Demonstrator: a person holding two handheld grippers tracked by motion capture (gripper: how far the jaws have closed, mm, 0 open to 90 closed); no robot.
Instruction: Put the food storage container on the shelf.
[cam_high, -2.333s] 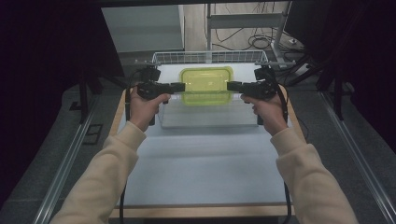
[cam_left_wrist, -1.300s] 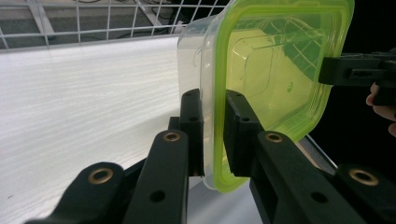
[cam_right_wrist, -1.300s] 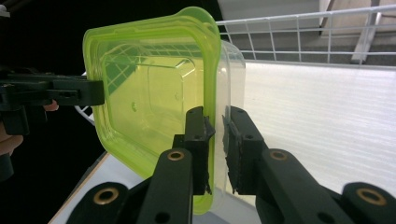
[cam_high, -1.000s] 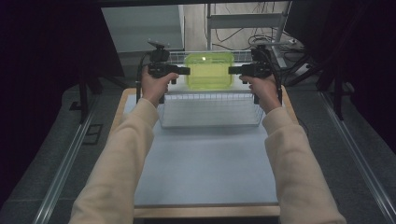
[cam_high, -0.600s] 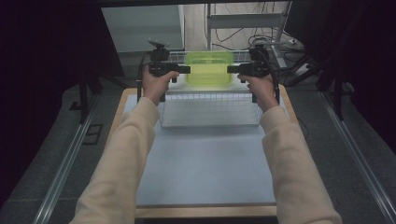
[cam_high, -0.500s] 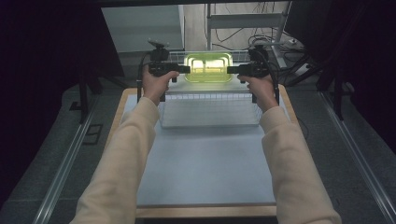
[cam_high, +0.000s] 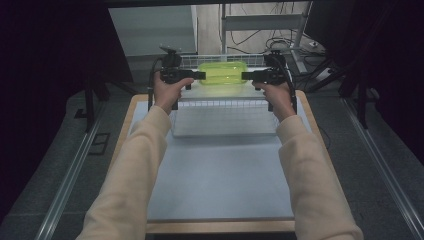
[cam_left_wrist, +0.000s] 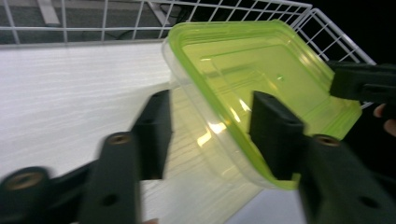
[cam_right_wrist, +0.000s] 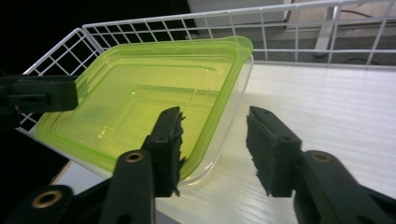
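A clear container with a lime-green lid (cam_high: 222, 72) sits at the far end of the white wire basket (cam_high: 225, 102), on its white floor. My left gripper (cam_high: 202, 75) is at the container's left end and my right gripper (cam_high: 245, 75) at its right end. In the left gripper view the jaws (cam_left_wrist: 210, 107) stand open, with a corner of the container (cam_left_wrist: 261, 79) between them. The right gripper view shows the same: jaws (cam_right_wrist: 215, 121) open and wide apart, straddling the container's rim (cam_right_wrist: 140, 107). Each gripper view also shows the other gripper's black tip at the container's far end.
The basket's wire walls (cam_left_wrist: 93, 18) (cam_right_wrist: 289, 14) rise close behind and beside the container. The basket stands at the far end of a white mat (cam_high: 220, 175) on a wooden-edged table. Shelving legs and cables lie beyond the basket. The surroundings are dark.
Both hands have moved the container away from the person, from above the basket's near part to its far end. In the last half second almost nothing has moved.
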